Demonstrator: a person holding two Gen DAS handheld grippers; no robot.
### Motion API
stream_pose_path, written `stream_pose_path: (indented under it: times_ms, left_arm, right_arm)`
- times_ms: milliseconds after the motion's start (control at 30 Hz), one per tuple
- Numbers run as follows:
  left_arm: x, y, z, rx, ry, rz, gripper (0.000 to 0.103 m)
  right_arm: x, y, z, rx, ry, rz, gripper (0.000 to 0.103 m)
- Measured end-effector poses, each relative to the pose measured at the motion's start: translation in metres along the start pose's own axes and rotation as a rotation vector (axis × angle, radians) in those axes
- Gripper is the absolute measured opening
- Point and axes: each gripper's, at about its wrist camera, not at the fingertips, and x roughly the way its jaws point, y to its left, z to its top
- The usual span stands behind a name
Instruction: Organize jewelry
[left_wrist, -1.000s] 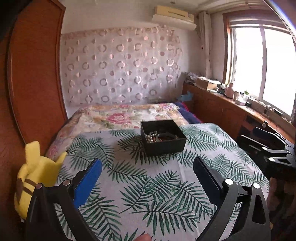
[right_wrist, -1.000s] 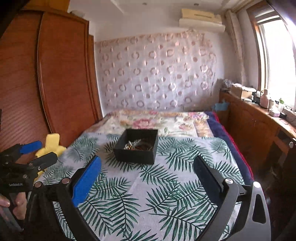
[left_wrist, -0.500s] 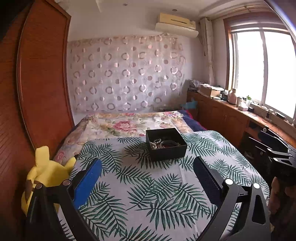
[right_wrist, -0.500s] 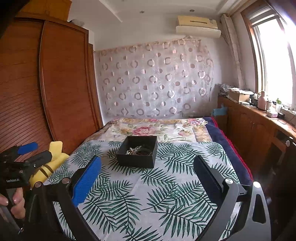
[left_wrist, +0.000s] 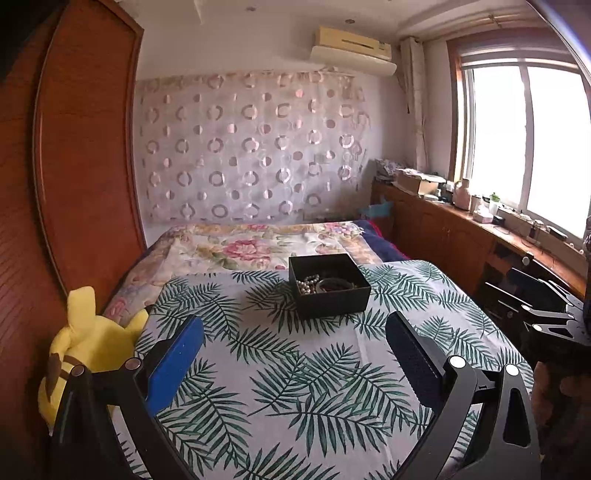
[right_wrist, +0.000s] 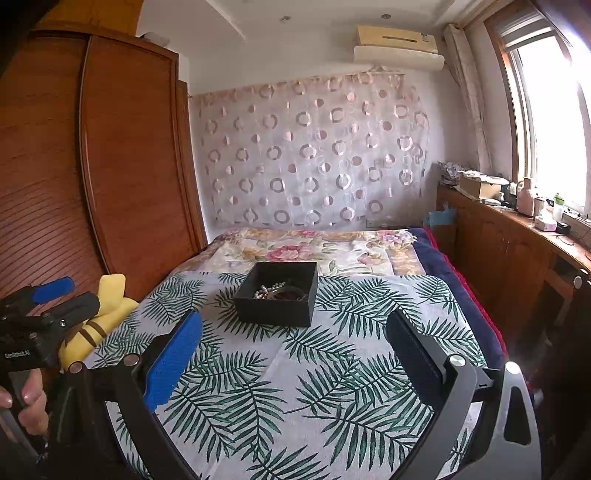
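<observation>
A black open box (left_wrist: 328, 286) sits on a table covered with a palm-leaf cloth (left_wrist: 295, 369). Inside lie a pearl strand (left_wrist: 307, 283) and a dark bracelet (left_wrist: 334, 284). The box also shows in the right wrist view (right_wrist: 277, 293). My left gripper (left_wrist: 295, 332) is open and empty, well short of the box. My right gripper (right_wrist: 293, 328) is open and empty, also short of the box. The left gripper appears at the left edge of the right wrist view (right_wrist: 44, 306). The right gripper appears at the right edge of the left wrist view (left_wrist: 543, 306).
A yellow plush toy (left_wrist: 88, 343) lies at the table's left edge by a wooden wardrobe (left_wrist: 85, 166). A bed with a floral cover (left_wrist: 255, 243) lies beyond the table. A wooden cabinet (left_wrist: 461, 236) with clutter runs under the window on the right.
Both grippers have pulled back and tilted up, so the box looks farther and more of the room shows. Both stay open and empty.
</observation>
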Motion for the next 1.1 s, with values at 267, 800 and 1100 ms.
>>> stream_pose_path:
  times_ms: [267, 800, 1100]
  left_arm:
    - [-0.0004, -0.0003, -0.0006, 0.001, -0.001, 0.001, 0.095]
    - [-0.0008, -0.0036, -0.0037, 0.002, -0.003, -0.004, 0.095]
    - [-0.0019, -0.0048, -0.0046, 0.002, -0.005, -0.004, 0.095]
  right_arm:
    - [0.0014, 0.0012, -0.0023, -0.002, 0.004, 0.006, 0.1]
    - [0.0042, 0.0026, -0.0046, 0.0, 0.009, 0.007, 0.1]
    - [0.0049, 0.0033, -0.0064, 0.0, 0.011, 0.006, 0.1]
